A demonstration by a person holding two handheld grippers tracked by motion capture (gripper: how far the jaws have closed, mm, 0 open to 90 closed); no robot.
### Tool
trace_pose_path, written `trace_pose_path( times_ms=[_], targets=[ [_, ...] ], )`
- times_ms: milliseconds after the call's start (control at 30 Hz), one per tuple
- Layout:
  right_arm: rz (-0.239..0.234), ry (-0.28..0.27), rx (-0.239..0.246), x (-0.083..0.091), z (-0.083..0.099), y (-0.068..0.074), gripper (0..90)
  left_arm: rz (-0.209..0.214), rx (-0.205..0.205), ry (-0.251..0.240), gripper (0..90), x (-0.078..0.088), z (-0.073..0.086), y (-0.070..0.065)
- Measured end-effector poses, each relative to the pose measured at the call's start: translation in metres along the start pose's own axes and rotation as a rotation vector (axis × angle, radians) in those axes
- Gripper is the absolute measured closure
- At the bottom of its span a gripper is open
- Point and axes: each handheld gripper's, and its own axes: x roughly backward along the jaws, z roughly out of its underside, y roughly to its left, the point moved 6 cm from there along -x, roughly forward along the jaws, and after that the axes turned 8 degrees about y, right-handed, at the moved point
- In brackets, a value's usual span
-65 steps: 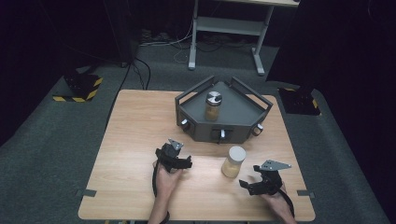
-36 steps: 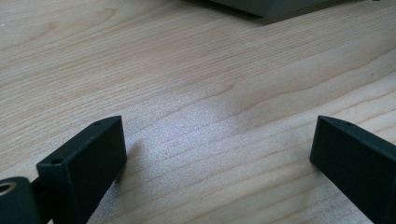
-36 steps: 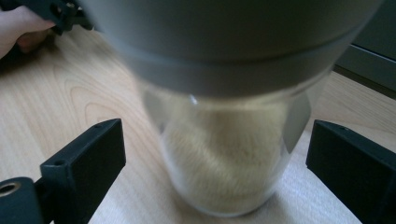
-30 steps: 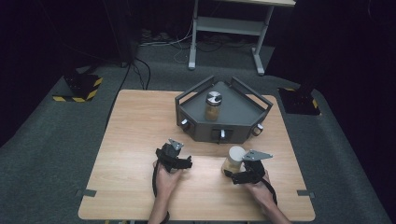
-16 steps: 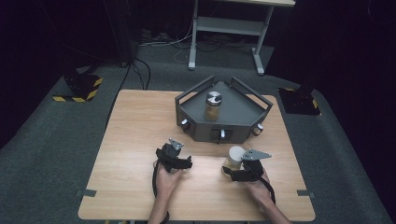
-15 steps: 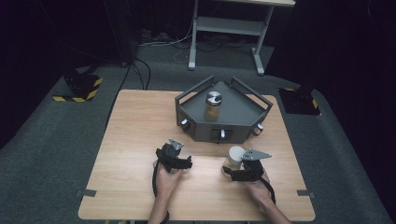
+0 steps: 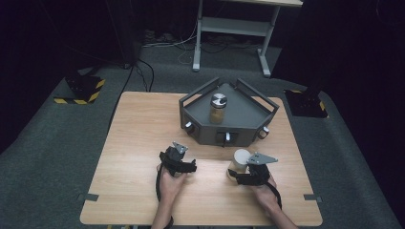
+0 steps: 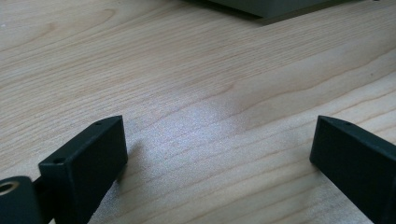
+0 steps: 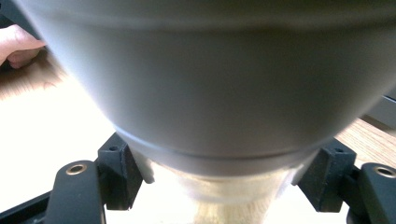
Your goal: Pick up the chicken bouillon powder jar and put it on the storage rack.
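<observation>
We see right tongs (image 7: 237, 175) just closing, now clenched on the jar (image 7: 239, 162) | left tongs (image 7: 187, 167) released, bare table (image 7: 133, 143) between | we judge lift is next.

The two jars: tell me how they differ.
The jar in the tray has a dark metallic lid and stands free; the jar on the table has a pale lid and sits between the right gripper jaws. Both stand upright with tan contents.
</observation>
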Motion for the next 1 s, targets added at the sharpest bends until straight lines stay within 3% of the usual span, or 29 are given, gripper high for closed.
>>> trace_pose_path(
  times_ms=[1000],
  targets=[
    [0.018, 0.009, 0.022, 0.0026, -0.0041, 0.0031, 28.8, 0.002, 0.001, 0.000, 4.1, 0.0001, 0.0000, 0.0004]
  ],
)
